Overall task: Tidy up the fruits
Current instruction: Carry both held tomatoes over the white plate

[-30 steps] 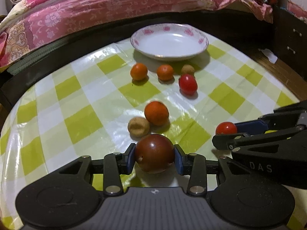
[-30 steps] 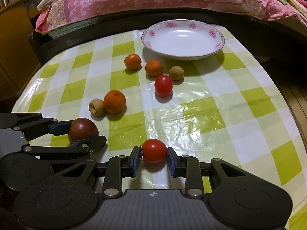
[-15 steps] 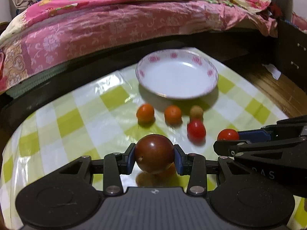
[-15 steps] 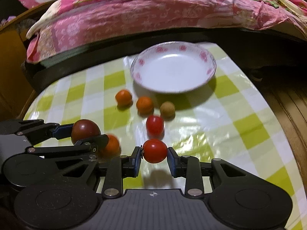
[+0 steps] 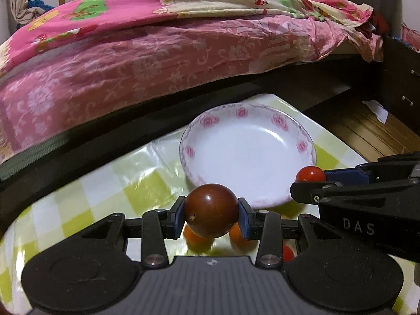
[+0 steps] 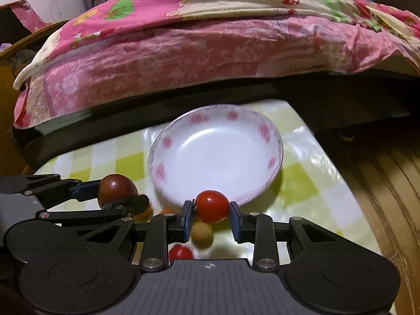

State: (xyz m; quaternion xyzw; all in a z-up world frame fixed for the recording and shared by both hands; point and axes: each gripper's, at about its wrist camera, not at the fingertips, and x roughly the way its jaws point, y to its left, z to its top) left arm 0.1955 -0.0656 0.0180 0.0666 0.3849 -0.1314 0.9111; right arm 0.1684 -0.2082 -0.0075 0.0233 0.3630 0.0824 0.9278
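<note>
Bed point(image 5: 183, 52): fills the far side, under a pink flowered quilt, beyond the table's far edge.
Table point(image 5: 105, 183): covered in a glossy green-and-white checked cloth, near side of the scene.
Plate point(image 5: 262, 136): white with pink flowers on the rim, nothing in it, at the table's far edge.
Left gripper point(image 5: 212, 214): clamped on the dark tomato, lifted off the cloth near the plate's near rim.
Right gripper point(image 6: 210, 208): clamped on the red tomato, just right of the left gripper, at the plate's near rim.
Dark tomato point(image 5: 211, 214): brownish-red, pinched between blue pads.
Red tomato point(image 6: 212, 206): smaller, bright red, pinched between blue pads.
Loose fruit: two oranges point(image 5: 195, 237) on the cloth below the left gripper; a tan round fruit point(image 6: 201, 233) and another red tomato point(image 6: 180, 253) below the right.
</note>
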